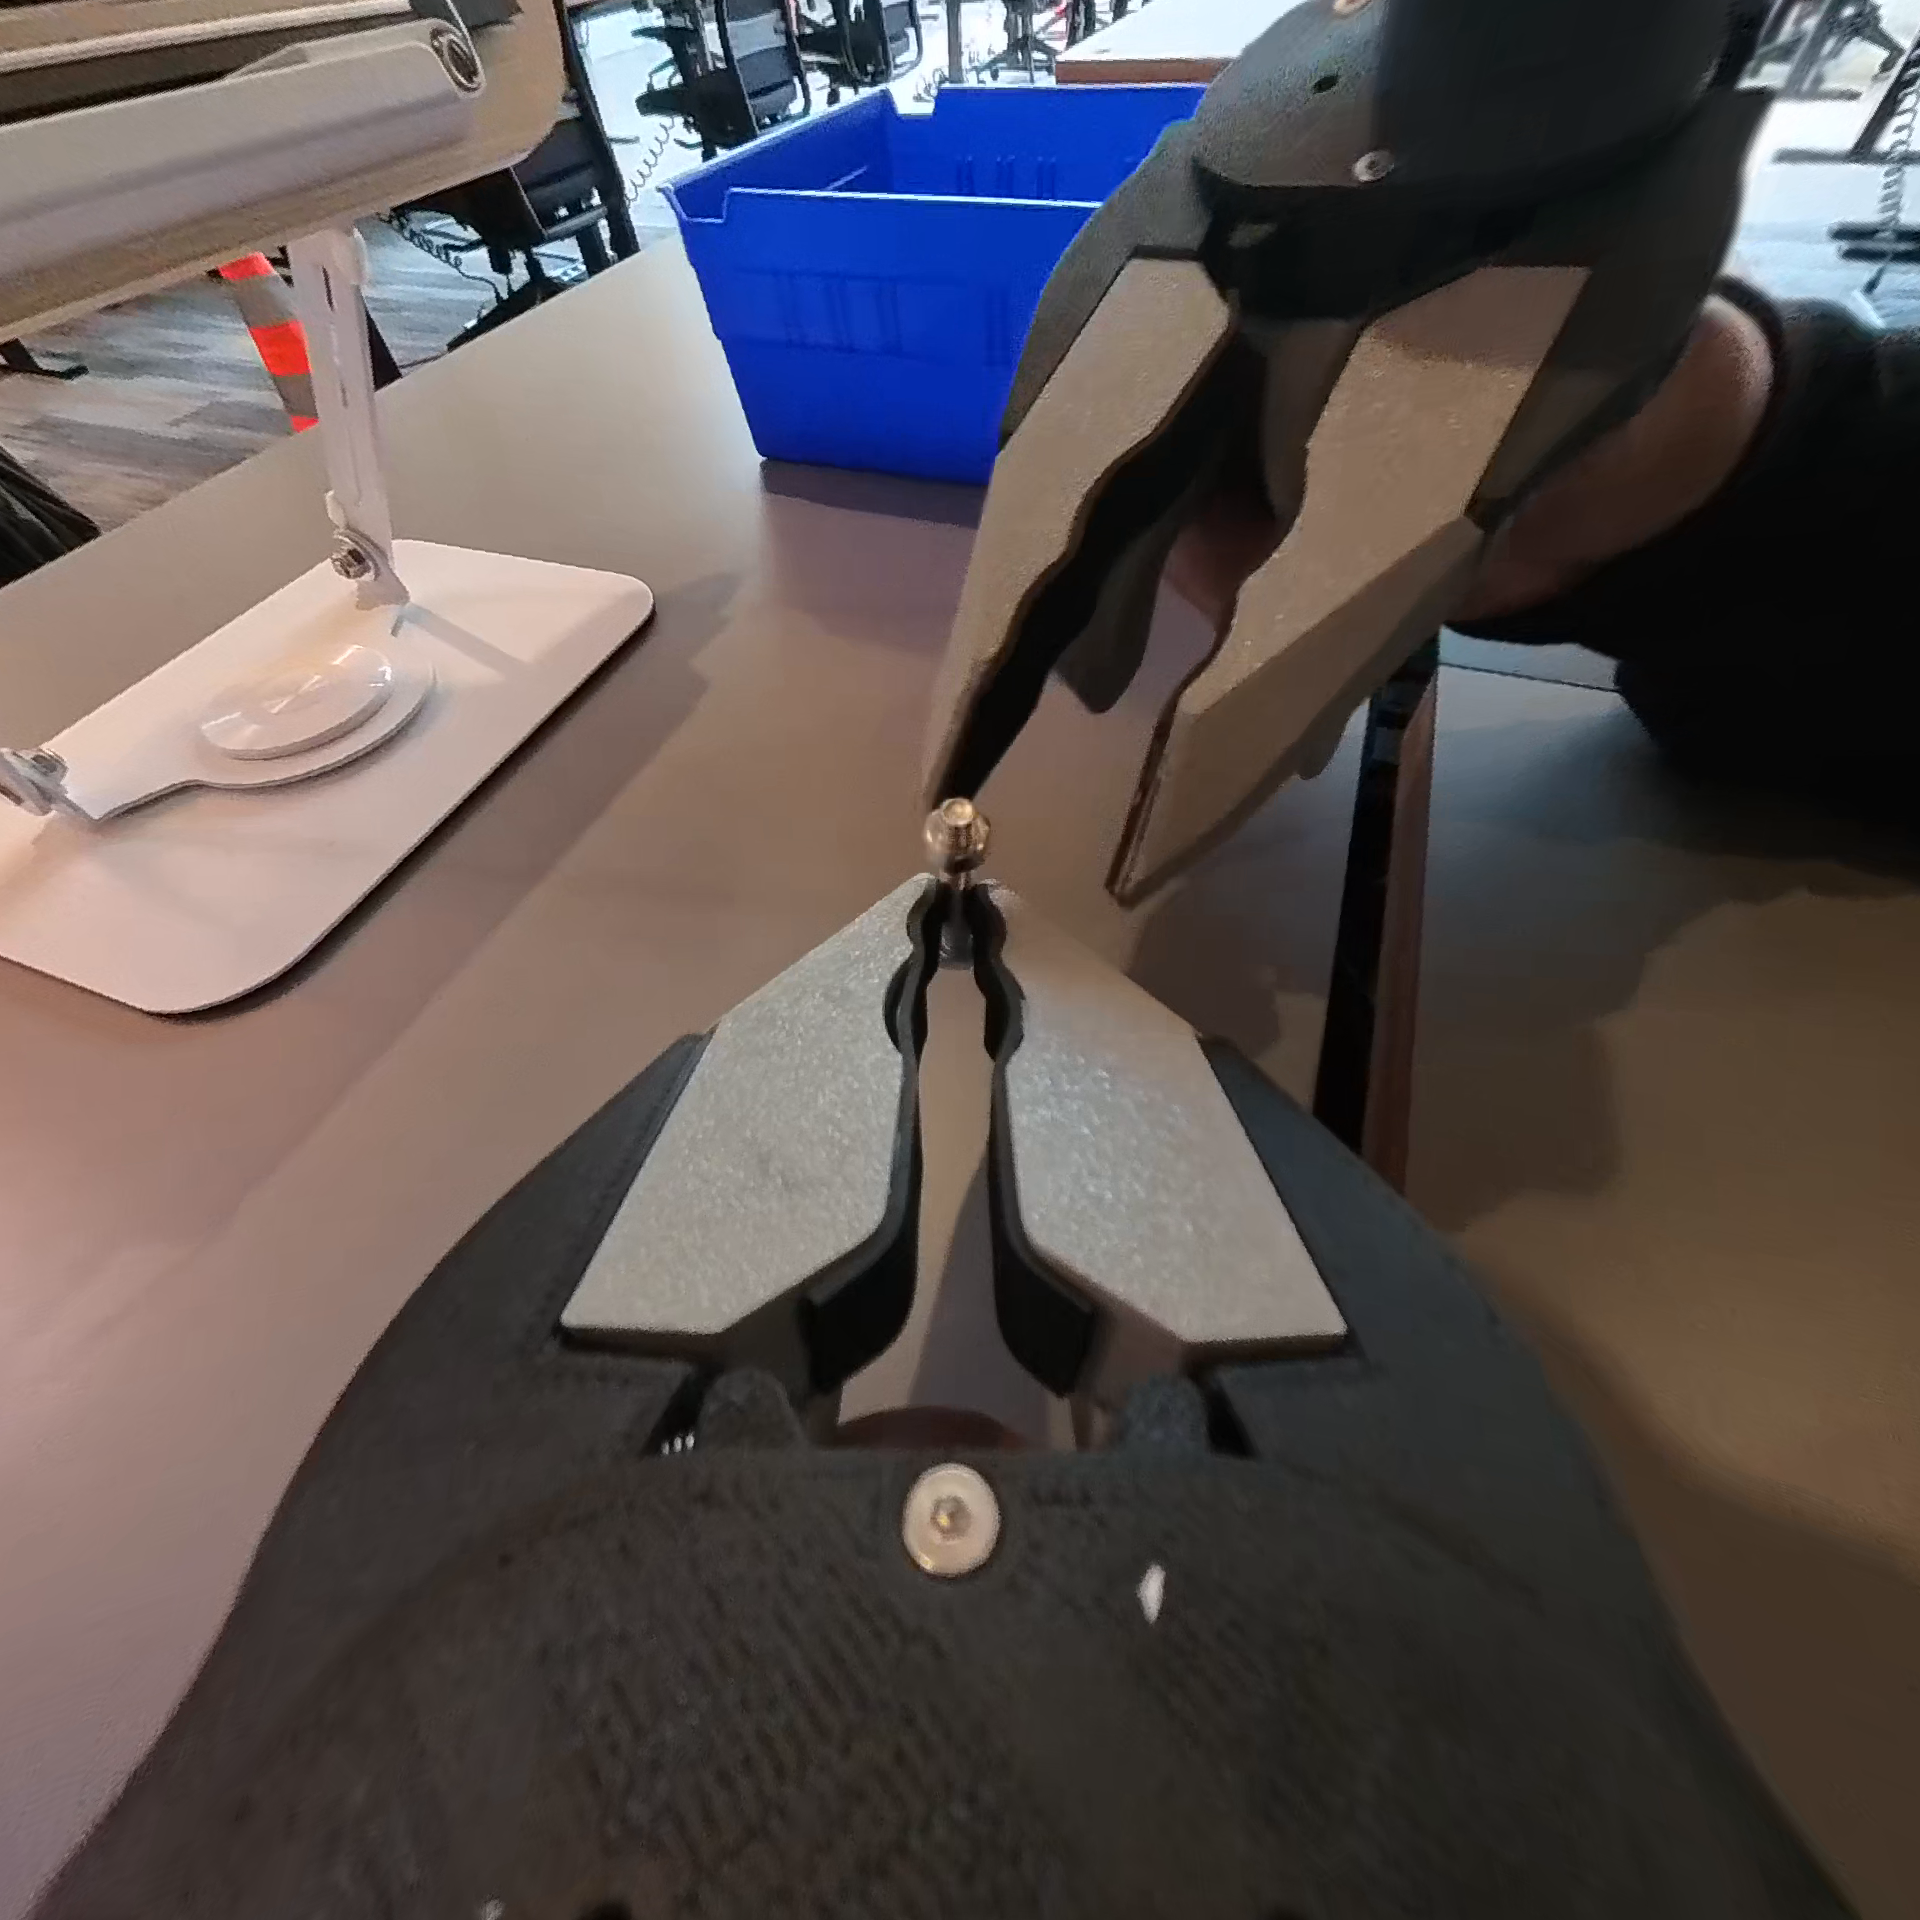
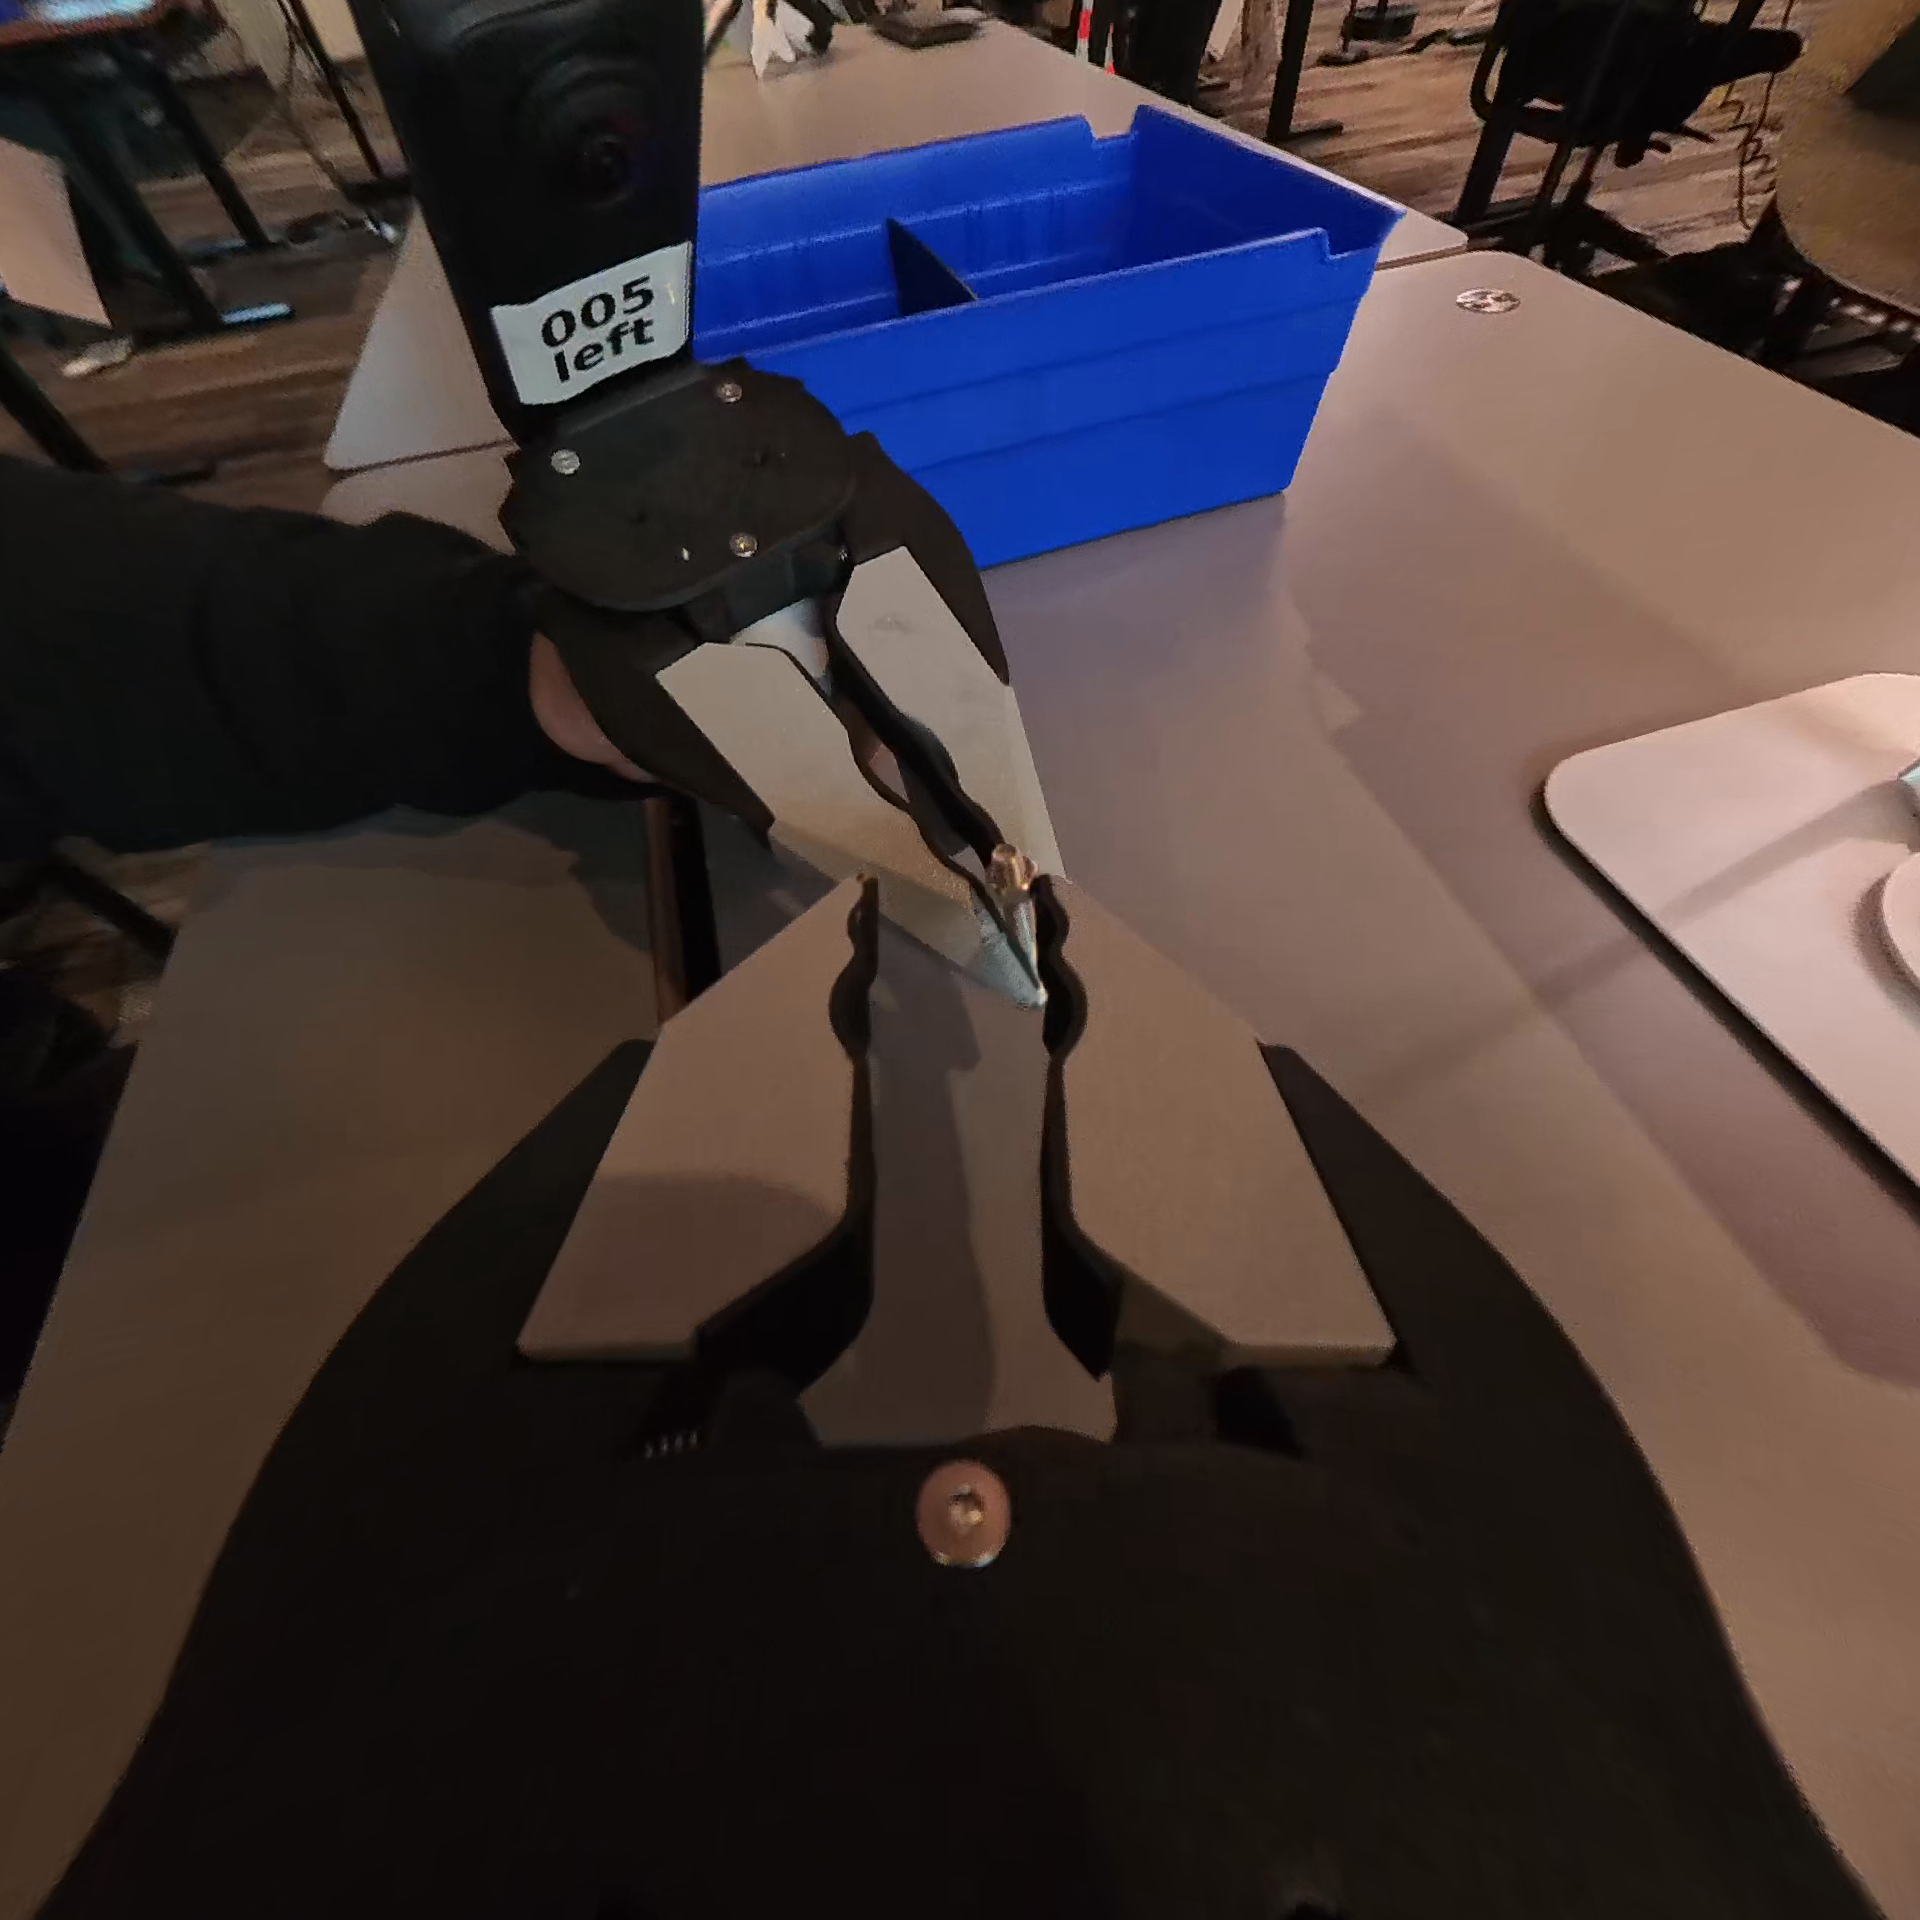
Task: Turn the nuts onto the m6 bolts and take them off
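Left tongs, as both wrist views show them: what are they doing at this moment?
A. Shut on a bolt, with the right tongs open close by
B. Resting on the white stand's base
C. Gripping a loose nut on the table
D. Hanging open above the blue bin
A: the left tongs pinch the bolt by its shank, while the right tongs stand open around it.

Shiny metal bolt [image 1: 957,831] (glossy blue bin [image 1: 883,312])

Blue bin [image 2: 1049,395] with inner divider at desk [image 2: 1558,582] far edge. White stand base [image 1: 312,769] on desk, near a side edge. Office chairs [image 1: 748,62] behind.
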`<state>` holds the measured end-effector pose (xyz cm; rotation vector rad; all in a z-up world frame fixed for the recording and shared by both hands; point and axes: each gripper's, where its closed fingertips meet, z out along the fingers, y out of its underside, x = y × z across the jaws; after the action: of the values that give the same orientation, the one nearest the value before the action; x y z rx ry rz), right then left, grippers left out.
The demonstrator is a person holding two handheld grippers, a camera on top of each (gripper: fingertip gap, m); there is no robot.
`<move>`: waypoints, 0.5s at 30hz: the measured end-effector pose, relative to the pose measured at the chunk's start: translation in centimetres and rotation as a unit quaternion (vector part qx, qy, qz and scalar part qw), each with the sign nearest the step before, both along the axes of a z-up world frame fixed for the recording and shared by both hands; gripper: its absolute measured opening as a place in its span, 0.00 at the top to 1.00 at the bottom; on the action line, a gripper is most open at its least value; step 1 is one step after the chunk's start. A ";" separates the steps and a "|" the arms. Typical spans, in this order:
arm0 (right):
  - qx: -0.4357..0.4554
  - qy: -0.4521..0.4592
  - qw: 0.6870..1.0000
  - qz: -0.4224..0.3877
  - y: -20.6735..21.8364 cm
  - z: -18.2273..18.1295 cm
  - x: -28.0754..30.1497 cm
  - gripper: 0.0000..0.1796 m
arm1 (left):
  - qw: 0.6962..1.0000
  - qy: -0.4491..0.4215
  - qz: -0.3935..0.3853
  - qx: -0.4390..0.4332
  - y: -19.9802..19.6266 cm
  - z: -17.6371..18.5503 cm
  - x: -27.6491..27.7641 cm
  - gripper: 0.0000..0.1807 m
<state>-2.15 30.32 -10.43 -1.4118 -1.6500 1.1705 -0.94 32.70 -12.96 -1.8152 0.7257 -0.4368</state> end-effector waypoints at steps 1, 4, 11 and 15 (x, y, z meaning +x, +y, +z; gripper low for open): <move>0.007 -0.002 1.000 0.004 0.0 0.0 0.3 0.90 | 1.000 -0.001 0.006 0.001 0.1 0.0 -0.2 0.99; -0.014 0.021 0.999 0.034 -0.9 1.2 0.8 1.00 | 1.000 -0.016 0.010 -0.005 0.2 0.2 -0.6 0.99; -0.008 0.010 1.000 -0.022 1.1 0.3 0.2 0.85 | 1.000 -0.003 -0.004 -0.001 0.0 0.0 0.0 0.99; -0.007 0.006 1.000 0.003 0.1 0.3 0.2 0.91 | 1.000 -0.012 0.002 -0.003 0.1 0.2 -0.2 0.99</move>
<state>-1.90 30.44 -10.15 -1.4059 -1.6426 1.1937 -1.18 32.80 -12.80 -1.8137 0.7039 -0.4583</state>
